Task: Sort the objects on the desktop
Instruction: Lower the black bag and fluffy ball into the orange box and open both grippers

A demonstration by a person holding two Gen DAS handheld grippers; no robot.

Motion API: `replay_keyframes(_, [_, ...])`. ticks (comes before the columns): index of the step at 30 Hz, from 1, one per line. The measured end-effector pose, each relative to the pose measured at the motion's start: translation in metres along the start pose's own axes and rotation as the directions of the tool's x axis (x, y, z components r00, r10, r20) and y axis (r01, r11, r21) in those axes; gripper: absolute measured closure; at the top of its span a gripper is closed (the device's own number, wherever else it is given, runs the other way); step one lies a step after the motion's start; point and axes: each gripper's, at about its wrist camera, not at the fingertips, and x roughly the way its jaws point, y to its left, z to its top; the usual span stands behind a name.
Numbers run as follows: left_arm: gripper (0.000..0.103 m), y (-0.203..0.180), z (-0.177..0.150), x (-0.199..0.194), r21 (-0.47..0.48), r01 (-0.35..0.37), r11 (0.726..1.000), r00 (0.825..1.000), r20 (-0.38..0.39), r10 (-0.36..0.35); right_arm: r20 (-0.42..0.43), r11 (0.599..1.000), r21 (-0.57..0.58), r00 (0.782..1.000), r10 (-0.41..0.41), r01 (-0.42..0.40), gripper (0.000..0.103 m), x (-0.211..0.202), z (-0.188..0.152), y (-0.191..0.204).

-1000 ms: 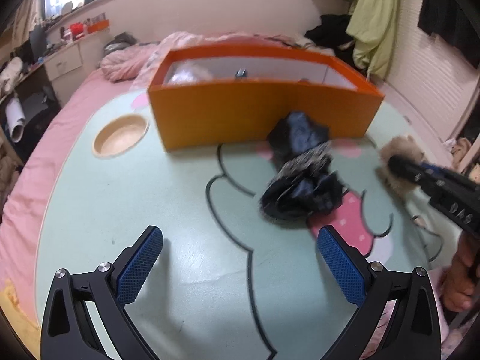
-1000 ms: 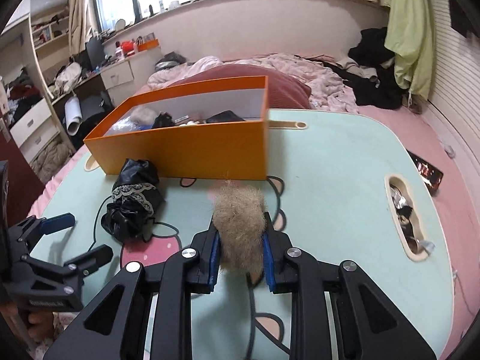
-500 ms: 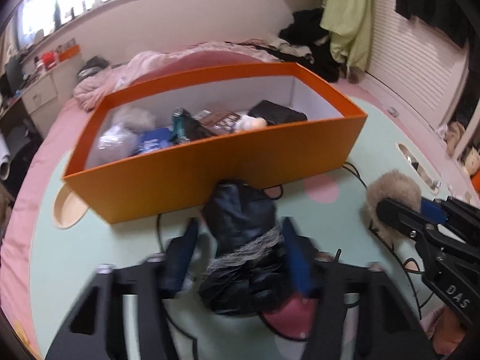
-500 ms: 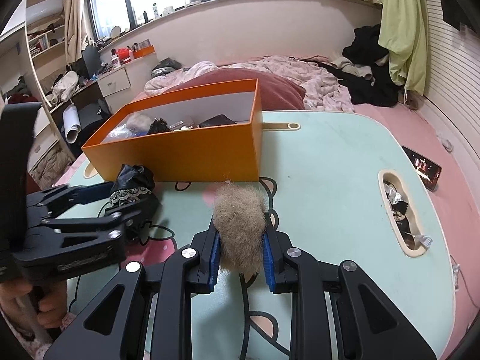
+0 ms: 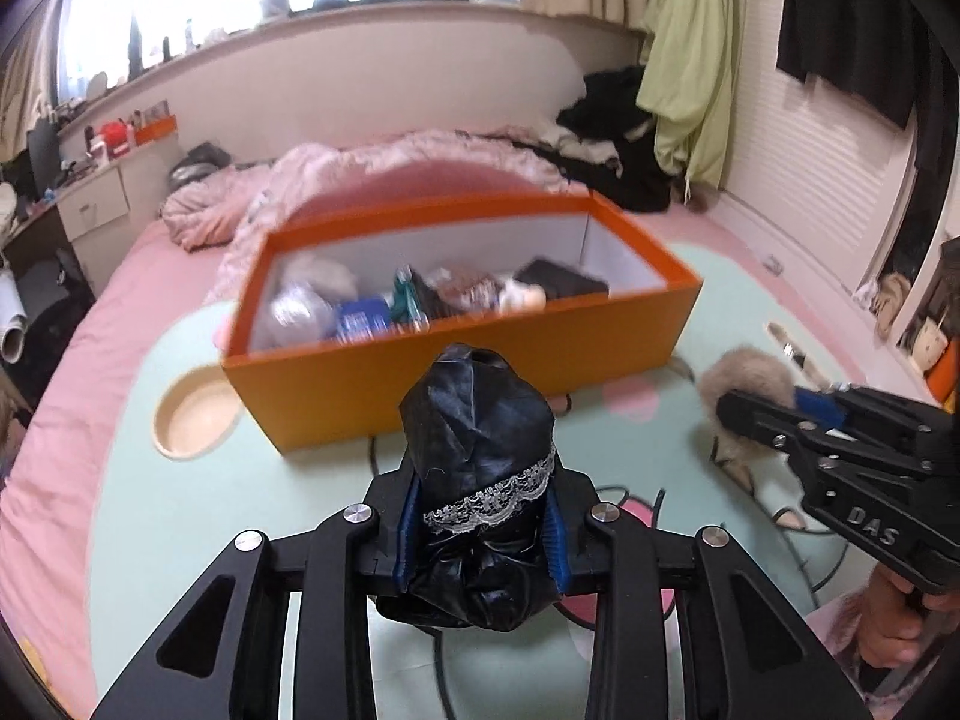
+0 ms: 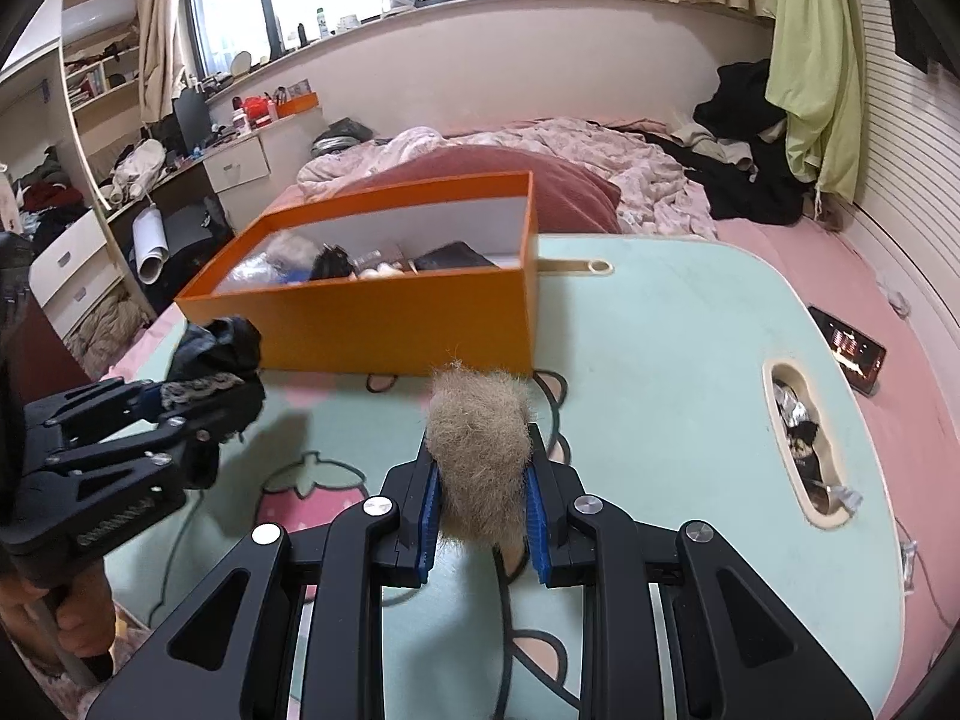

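Observation:
My left gripper is shut on a black folded umbrella with a lace band and holds it above the mint table, in front of the orange box. My right gripper is shut on a tan furry pompom, also above the table near the box's right front corner. The left gripper with the umbrella shows at the left of the right wrist view. The right gripper with the pompom shows at the right of the left wrist view. The box holds several small items.
The mint cartoon-print table has a round cup recess at the left and an oval slot with clutter at the right. A phone lies on the pink bed beyond. Bedding lies behind the box.
My left gripper went from open to shut on the black umbrella and lifted it off the table toward the box. My right gripper kept hold of the pompom and rose slightly.

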Motion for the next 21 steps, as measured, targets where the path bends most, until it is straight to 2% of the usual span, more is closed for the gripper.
replay_keyframes(4, [0.072,0.012,0.024,-0.01,-0.018,0.012,1.0,0.999,0.034,-0.012,0.018,0.999,-0.003,0.999,0.032,-0.032,0.078,-0.006,0.021,0.002])
replay_keyframes(11, [0.072,0.032,0.066,0.007,-0.041,-0.041,0.998,0.999,0.029,0.042,0.064,0.998,-0.023,0.996,0.059,-0.058,0.078,-0.009,0.072,0.004])
replay_keyframes(19, [0.072,0.04,0.098,0.043,-0.066,-0.07,0.995,0.998,-0.013,0.069,0.018,0.997,-0.067,0.999,0.032,-0.03,0.078,0.033,0.114,0.019])
replay_keyframes(20, [0.07,0.041,0.1,0.049,-0.072,-0.069,0.995,0.997,-0.024,0.067,0.006,0.997,-0.073,0.999,0.034,-0.033,0.078,0.04,0.117,0.021])
replay_keyframes(21, [0.064,0.042,0.102,0.057,-0.085,-0.066,0.994,0.997,-0.044,0.062,-0.007,0.996,-0.075,0.999,0.039,-0.039,0.078,0.047,0.119,0.023])
